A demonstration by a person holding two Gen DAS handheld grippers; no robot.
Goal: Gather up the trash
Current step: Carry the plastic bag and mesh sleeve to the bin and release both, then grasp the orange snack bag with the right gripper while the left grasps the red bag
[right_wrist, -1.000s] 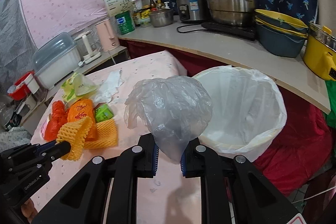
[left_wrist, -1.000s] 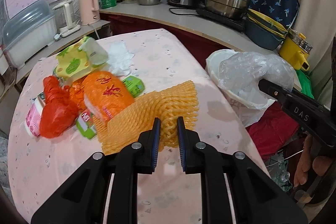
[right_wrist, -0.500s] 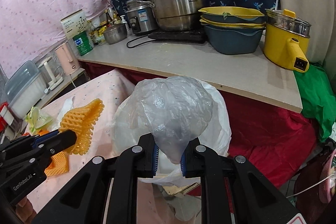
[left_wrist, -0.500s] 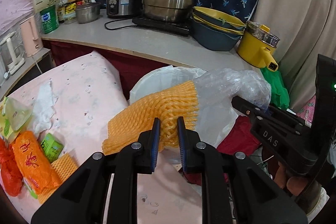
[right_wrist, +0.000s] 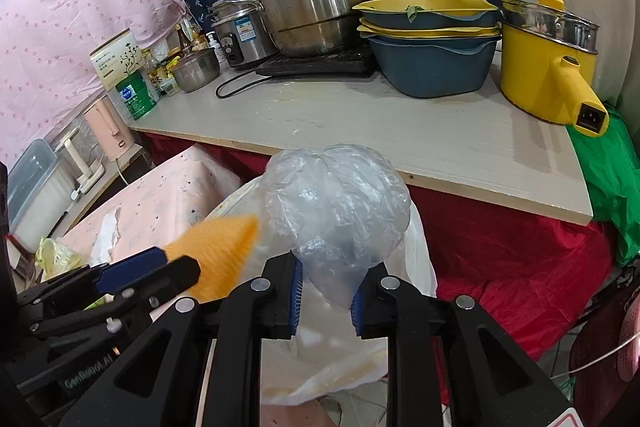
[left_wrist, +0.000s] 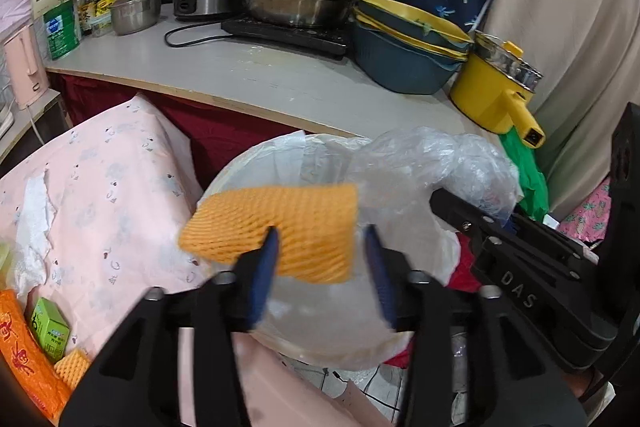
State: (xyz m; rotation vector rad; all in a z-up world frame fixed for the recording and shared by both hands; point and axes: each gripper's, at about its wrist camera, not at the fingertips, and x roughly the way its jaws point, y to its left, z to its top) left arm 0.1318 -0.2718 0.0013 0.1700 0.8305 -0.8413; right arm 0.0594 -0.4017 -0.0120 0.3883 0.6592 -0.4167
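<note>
While the left gripper (left_wrist: 320, 259) hangs with its blue-padded jaws spread wide and blurred, the orange foam fruit net (left_wrist: 276, 231) sits loose just ahead of them over the bag-lined trash bin (left_wrist: 236, 179), and the right gripper (right_wrist: 326, 293), beside it, pinches a crumpled clear plastic bag (right_wrist: 336, 203) above that bin.

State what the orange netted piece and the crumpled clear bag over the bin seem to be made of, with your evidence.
Orange net: likely soft foam mesh, matte; its ribbed lattice shows. Clear bag: thin plastic film, glossy; translucent, with creases catching light.
</note>
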